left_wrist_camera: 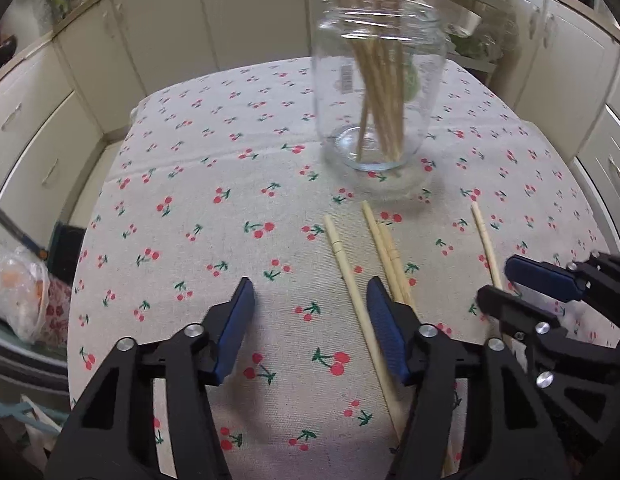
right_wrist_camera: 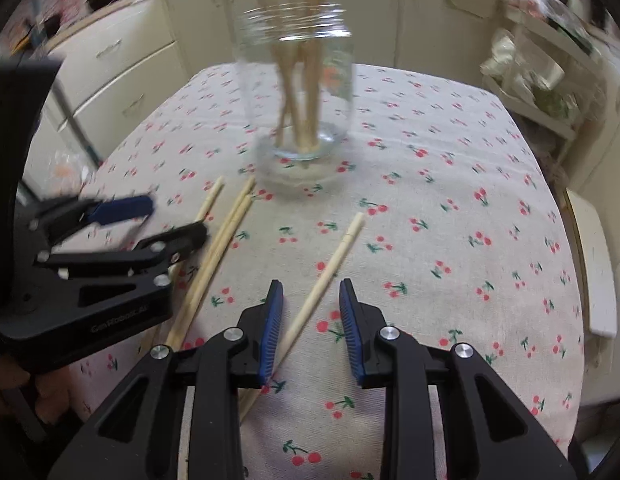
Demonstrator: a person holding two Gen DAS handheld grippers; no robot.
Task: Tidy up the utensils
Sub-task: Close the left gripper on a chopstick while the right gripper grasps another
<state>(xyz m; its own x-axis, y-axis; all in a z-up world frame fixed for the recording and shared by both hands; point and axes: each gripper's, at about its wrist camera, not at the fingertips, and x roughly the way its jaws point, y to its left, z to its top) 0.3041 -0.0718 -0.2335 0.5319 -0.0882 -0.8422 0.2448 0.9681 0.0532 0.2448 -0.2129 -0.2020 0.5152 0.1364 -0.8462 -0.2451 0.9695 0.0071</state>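
On the cherry-print tablecloth (left_wrist_camera: 190, 168) stands a clear glass jar (left_wrist_camera: 376, 96), upright, holding a bundle of wooden chopsticks (left_wrist_camera: 380, 92). Four loose chopsticks lie on the cloth in front of it: one single (left_wrist_camera: 352, 280), a touching pair (left_wrist_camera: 388, 256), and one apart to the right (left_wrist_camera: 486, 244). Left gripper (left_wrist_camera: 310, 300) hangs over the cloth with jaws moderately apart; the single chopstick runs between its fingers, untouched by either pad. Right gripper (right_wrist_camera: 310, 304) has jaws narrower but parted, straddling the separate chopstick (right_wrist_camera: 330, 264) without clamping it. Cream cabinets (left_wrist_camera: 110, 60) stand behind the table.
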